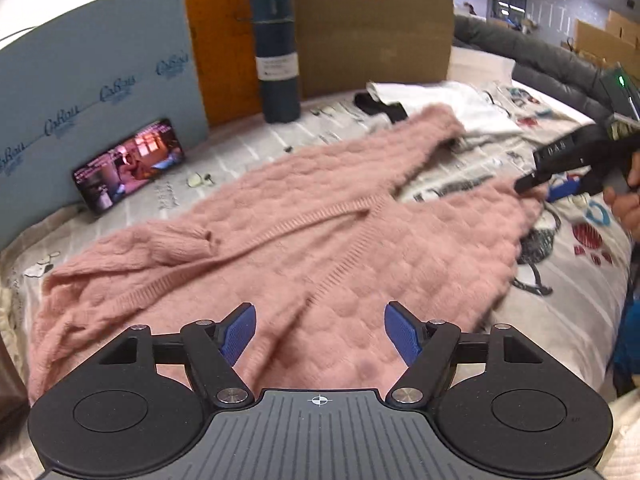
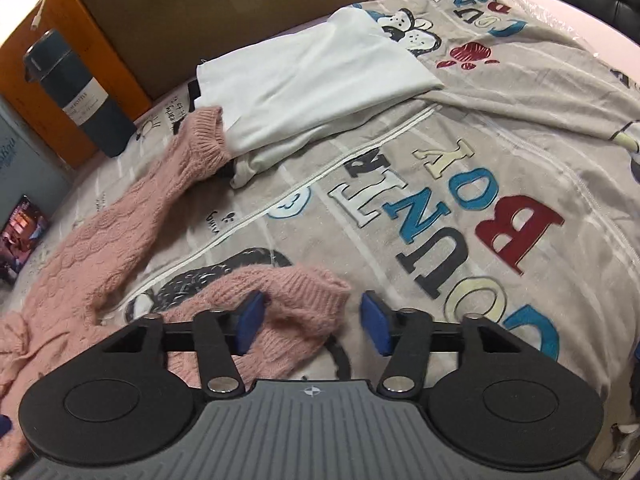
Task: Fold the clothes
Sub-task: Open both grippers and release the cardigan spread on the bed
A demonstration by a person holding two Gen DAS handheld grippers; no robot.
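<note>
A pink knit sweater (image 1: 304,224) lies spread on the printed bedspread (image 1: 568,280), one sleeve reaching back toward the white clothes. My left gripper (image 1: 320,330) is open and empty, hovering over the sweater's near part. My right gripper (image 2: 312,326) is open, its jaws apart over a pink sleeve cuff (image 2: 296,300) that lies between and under them. In the left wrist view the right gripper (image 1: 560,168) shows at the sweater's right edge. The other sleeve (image 2: 176,160) runs up to the folded white garment (image 2: 312,76).
A dark blue bottle (image 1: 276,56) stands at the back by cardboard boxes (image 1: 372,28) and a blue board (image 1: 88,92). A phone (image 1: 128,164) with a lit screen leans on the board. A black cloth (image 1: 380,106) lies by the white garment. A dark jacket (image 1: 540,56) lies far right.
</note>
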